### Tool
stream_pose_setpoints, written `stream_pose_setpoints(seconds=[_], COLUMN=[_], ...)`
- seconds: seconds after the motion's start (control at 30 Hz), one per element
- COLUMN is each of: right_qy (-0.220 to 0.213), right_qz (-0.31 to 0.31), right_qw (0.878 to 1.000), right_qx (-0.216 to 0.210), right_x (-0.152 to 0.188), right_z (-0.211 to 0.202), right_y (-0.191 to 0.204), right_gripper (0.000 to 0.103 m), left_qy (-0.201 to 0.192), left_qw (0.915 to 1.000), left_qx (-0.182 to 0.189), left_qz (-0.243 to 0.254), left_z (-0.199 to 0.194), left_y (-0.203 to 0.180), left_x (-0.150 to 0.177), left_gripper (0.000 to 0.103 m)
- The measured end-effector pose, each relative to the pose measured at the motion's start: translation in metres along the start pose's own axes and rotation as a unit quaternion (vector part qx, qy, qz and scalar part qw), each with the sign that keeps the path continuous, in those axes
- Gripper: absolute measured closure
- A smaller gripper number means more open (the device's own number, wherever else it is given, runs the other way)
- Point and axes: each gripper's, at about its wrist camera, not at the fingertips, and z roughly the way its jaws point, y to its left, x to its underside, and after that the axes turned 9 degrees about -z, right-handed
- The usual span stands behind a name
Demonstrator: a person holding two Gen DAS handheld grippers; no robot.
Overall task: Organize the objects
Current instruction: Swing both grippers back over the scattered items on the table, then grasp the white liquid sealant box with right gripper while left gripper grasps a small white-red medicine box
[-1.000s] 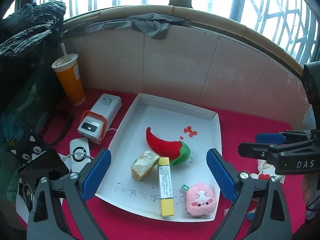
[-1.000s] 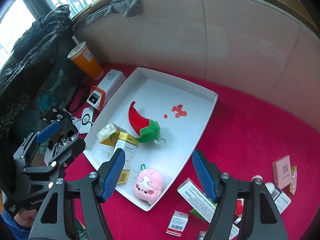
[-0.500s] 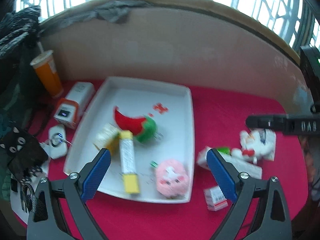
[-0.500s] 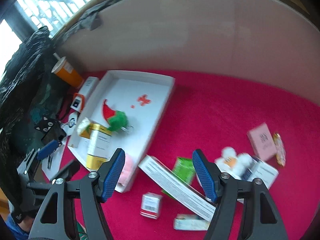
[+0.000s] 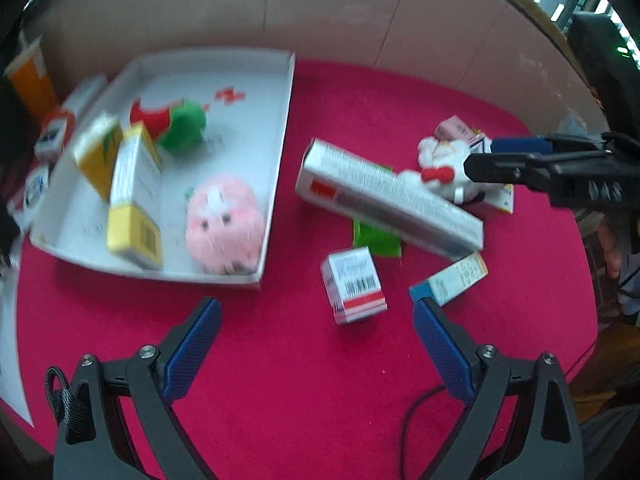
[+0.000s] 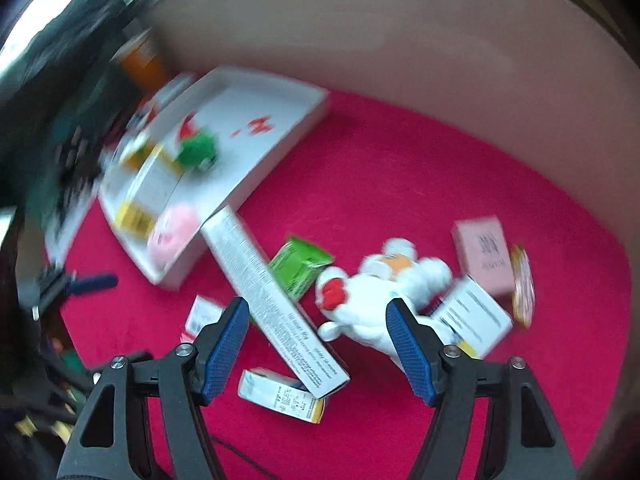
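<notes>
Left wrist view: the left gripper [image 5: 316, 346] was seen spread wide and empty at lower centre, above bare red cloth [image 5: 288, 400]. A small barcoded carton [image 5: 354, 282] lay just beyond its fingertips. The white tray [image 5: 280, 128], upper left, already held a pink plush [image 5: 224, 222], a yellow-ended box [image 5: 134, 200] and a chilli plush [image 5: 172, 120]. The step was judged to be selection of a loose item; the next move calls for lowering the fingers astride one carton.

Right wrist view: the right gripper [image 6: 318, 344] was likewise wide and empty, at lower centre, with a long white box [image 6: 272, 300] and a white plush [image 6: 380, 300] between its fingers. Only here was the pink box [image 6: 482, 256] shown whole; motion blur obscured the tray [image 6: 280, 148] contents.
</notes>
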Motion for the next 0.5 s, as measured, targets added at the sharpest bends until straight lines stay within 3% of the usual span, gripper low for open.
stream_pose_setpoints(seconds=[0.13, 0.3, 0.43, 0.47, 0.5], right_qy=[0.016, 0.047, 0.073, 0.080, 0.084], right_qz=[-0.091, -0.138, -0.179, -0.188, -0.194], right_qw=[0.996, 0.989, 0.981, 0.979, 0.977], right_qx=[0.000, -0.020, -0.019, -0.019, -0.020], right_x=[-0.007, -0.013, -0.014, -0.014, -0.014], right_z=[0.022, 0.057, 0.079, 0.084, 0.087], right_y=[0.025, 0.036, 0.050, 0.053, 0.055], right_gripper=[0.028, 0.028, 0.030, 0.042, 0.069], left_qy=[0.004, 0.007, 0.013, 0.013, 0.014], left_qw=[0.9992, 0.9963, 0.9939, 0.9935, 0.9933], left_qx=[-0.011, -0.038, -0.039, -0.036, -0.033], left_qz=[-0.039, -0.077, -0.103, -0.107, -0.110], left_z=[0.004, 0.003, 0.004, 0.006, 0.006], left_y=[0.007, 0.018, 0.019, 0.018, 0.017], left_x=[0.012, 0.025, 0.033, 0.034, 0.035], left_gripper=[0.007, 0.007, 0.007, 0.007, 0.007])
